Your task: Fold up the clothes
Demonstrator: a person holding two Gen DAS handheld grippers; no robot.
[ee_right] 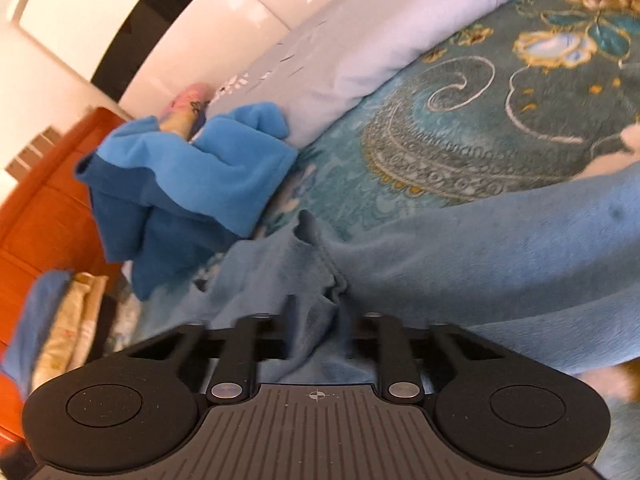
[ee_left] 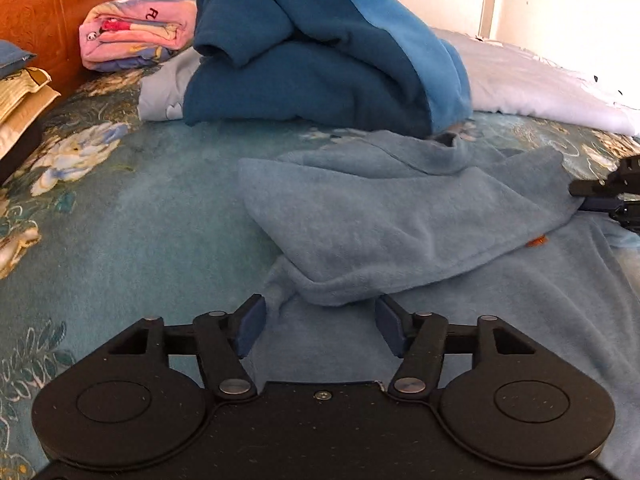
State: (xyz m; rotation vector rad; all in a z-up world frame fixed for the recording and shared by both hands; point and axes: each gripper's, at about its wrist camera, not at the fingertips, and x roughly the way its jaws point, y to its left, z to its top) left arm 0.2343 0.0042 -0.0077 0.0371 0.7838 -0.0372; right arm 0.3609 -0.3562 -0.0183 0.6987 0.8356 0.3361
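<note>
Right wrist: gripper (ee_right: 316,328) (closed) on fleece (ee_right: 460,248)

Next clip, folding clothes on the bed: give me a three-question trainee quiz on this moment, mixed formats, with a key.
1. True or false: the left gripper is clamped on the light blue garment.
2. Multiple choice: what does the right gripper hold? A) the pink folded cloth B) bunched fabric of the light blue garment C) nothing
3. Fill in: the dark blue garment lies heaped on the ____ side of the light blue garment, seen from the left wrist camera.

Key
1. False: its jaws stand apart, with fabric lying below them, unpinched.
2. B
3. far
</note>
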